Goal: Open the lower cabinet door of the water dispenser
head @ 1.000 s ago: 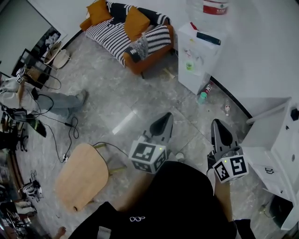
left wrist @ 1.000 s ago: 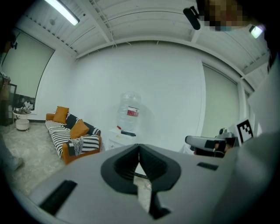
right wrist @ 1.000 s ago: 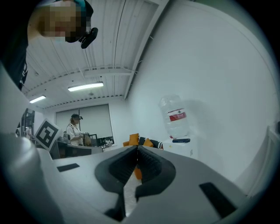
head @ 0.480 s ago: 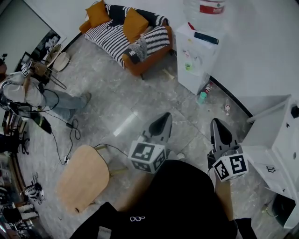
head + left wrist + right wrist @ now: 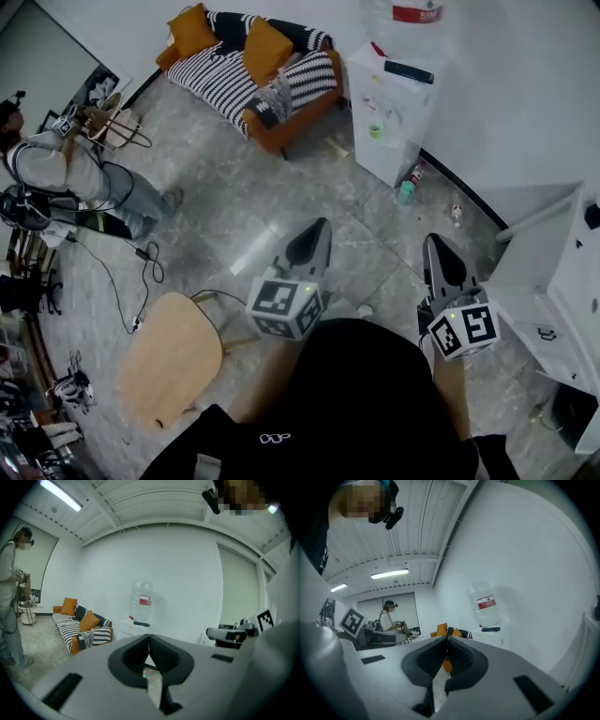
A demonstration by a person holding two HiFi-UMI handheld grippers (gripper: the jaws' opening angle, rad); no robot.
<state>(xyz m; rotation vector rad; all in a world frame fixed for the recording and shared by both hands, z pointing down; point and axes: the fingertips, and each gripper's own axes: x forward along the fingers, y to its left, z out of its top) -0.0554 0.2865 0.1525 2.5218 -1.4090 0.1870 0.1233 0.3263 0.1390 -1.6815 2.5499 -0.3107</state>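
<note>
**Both claws closed, far from the water machine**

The left gripper (image 5: 319, 231) is held low over the grey stone floor (image 5: 234, 216). Its two jaws are pressed together, and nothing is between them. The right gripper (image 5: 434, 244) is beside it, a little apart. Its jaws are pressed together too, with nothing in them. Both grippers point toward the far wall.

The tall white water dispenser (image 5: 394, 141) stands at the far edge of the floor, right against the white wall. A big clear water bottle with a red label (image 5: 412, 14) sits on top of it. A flat dark thing (image 5: 409, 72) lies on its top, and a small green cup (image 5: 377, 131) sits in the tap nook. The lower cabinet door (image 5: 375, 164) is on the front, under the cup, and it looks closed. It is well apart from both grippers. A small green bottle (image 5: 405, 194) stands on the floor just beside the dispenser's foot.

A black and white striped sofa with orange cushions (image 5: 253, 66) stands along the far edge too, left of the dispenser. A round light wooden stool (image 5: 173, 361) is near the left gripper, on its left. A person in a pale top (image 5: 56, 169) stands at the left edge of the floor. A white cabinet (image 5: 553, 281) stands at the right edge.
</note>
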